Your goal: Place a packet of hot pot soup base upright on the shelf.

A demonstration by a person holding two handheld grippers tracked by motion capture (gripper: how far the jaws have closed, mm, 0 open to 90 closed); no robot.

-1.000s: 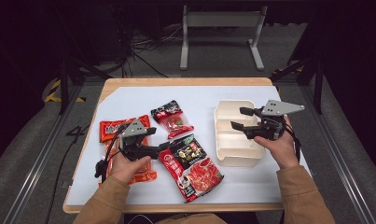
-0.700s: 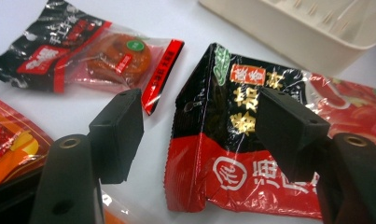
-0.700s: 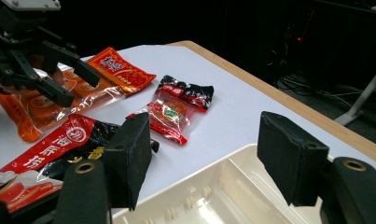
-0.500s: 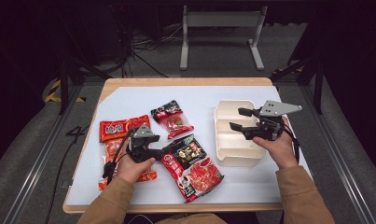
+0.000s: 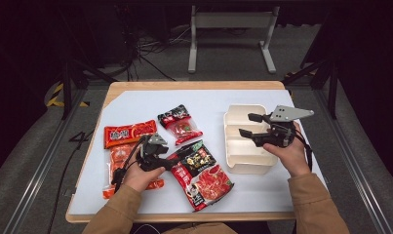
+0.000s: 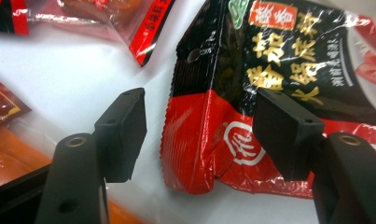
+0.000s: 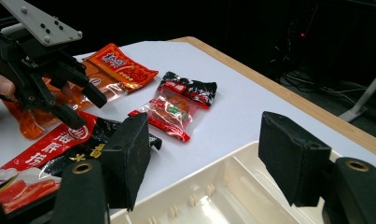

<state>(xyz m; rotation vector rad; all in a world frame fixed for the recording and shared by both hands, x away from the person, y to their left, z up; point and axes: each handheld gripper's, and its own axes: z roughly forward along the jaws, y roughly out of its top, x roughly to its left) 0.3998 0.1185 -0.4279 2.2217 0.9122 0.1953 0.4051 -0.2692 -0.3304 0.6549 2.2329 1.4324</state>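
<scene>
A large black-and-red food packet (image 5: pixel 201 170) lies flat at the table's front middle. My left gripper (image 5: pixel 173 163) is low at its left end, open, with the jaws on either side of the packet's crimped corner (image 6: pixel 195 140); the pads (image 6: pixel 122 133) are not touching it. My right gripper (image 5: pixel 246 124) hovers open over the white divided tray (image 5: pixel 245 158) at the right, with nothing between its fingers (image 7: pixel 129 158). The tray (image 7: pixel 213 196) looks empty below it.
A small black-and-red packet (image 5: pixel 179 122) lies behind the large one. An orange-red packet (image 5: pixel 128 132) and a clear orange one (image 5: pixel 117 161) lie at the left, partly under my left hand. The right gripper view shows the left gripper (image 7: pixel 80 105) beside them.
My left gripper has moved right and down to the large packet's corner, which now lies between its open jaws. The right gripper has stayed over the tray.
</scene>
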